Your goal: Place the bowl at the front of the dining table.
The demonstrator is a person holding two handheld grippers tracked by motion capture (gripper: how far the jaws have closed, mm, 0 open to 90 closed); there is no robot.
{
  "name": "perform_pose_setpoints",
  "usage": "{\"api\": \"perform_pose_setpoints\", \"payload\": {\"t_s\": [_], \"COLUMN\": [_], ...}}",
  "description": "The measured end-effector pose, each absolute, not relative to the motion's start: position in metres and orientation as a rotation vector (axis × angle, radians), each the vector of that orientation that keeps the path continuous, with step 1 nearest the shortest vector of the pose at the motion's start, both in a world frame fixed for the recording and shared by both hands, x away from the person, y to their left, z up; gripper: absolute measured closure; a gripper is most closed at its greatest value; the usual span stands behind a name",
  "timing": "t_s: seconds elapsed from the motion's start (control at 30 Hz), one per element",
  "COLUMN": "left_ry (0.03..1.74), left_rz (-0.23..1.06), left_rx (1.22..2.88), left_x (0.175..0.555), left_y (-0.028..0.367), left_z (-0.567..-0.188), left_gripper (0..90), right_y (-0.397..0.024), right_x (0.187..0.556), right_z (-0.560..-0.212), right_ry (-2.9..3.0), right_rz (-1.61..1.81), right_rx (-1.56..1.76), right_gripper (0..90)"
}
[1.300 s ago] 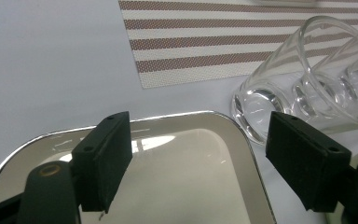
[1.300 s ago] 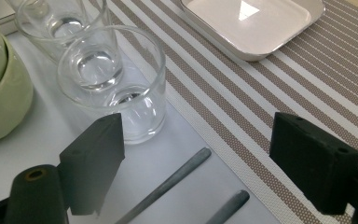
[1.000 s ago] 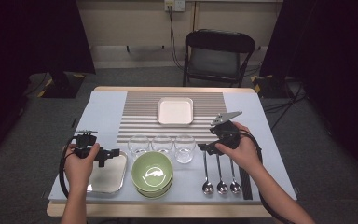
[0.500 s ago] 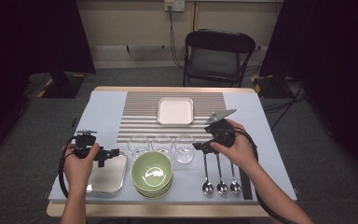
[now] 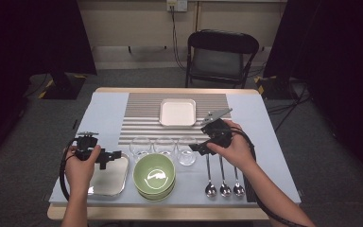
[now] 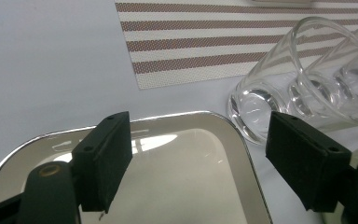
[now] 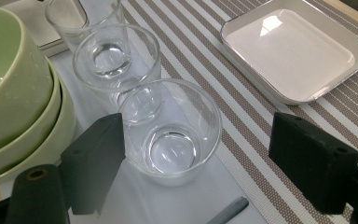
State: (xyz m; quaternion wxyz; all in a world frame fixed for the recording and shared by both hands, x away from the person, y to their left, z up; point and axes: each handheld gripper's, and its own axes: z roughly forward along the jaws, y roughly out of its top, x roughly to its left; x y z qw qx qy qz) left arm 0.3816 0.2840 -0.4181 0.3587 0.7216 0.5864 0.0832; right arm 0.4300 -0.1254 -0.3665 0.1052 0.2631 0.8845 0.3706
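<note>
Three clear glasses stand in a row on the counter (image 5: pixel 104 113), along the near edge of the striped mat (image 5: pixel 142 118): the left glass (image 5: pixel 140 145), the middle glass (image 5: pixel 164 144) and the right glass (image 5: pixel 186 150). The right tongs (image 5: pixel 197 147), held in the person's right hand (image 5: pixel 234 149), hover just right of the right glass with their jaws spread wide and gripping nothing. In the right gripper view, that glass (image 7: pixel 170 133) sits upright between the two jaws, closer to the jaw at the left of the frame, and does not appear to touch either. The left tongs (image 5: pixel 111 155), held in the left hand (image 5: pixel 80 168), hover over the far right corner of the metal tray (image 5: pixel 108 182), likewise wide open and empty. In the left gripper view the tray (image 6: pixel 186 172) lies below the jaws, and the left glass (image 6: pixel 279 93) stands just beyond the tray's corner. A stack of green bowls (image 5: pixel 154 175) sits near the front edge, between the tray and three spoons (image 5: pixel 224 177) that lie side by side at the right. A white square dish (image 5: pixel 177 112) rests on the far part of the mat. A black folding chair (image 5: pixel 220 59) stands beyond the counter.
</note>
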Motion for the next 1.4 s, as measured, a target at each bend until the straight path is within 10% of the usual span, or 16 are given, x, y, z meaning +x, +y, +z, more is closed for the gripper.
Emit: {"api": "perform_pose_setpoints", "payload": {"t_s": [1.4], "left_ry": [1.5], "left_rz": [0.207], "left_rx": [1.879], "left_x": [0.381], "left_y": [0.281], "left_z": [-0.419], "left_gripper": [22.7], "right_y": [-0.08], "right_x": [0.425], "right_z": [-0.358], "right_ry": [2.674], "right_rz": [1.12], "right_rx": [0.686], "right_gripper": [17.6]}}
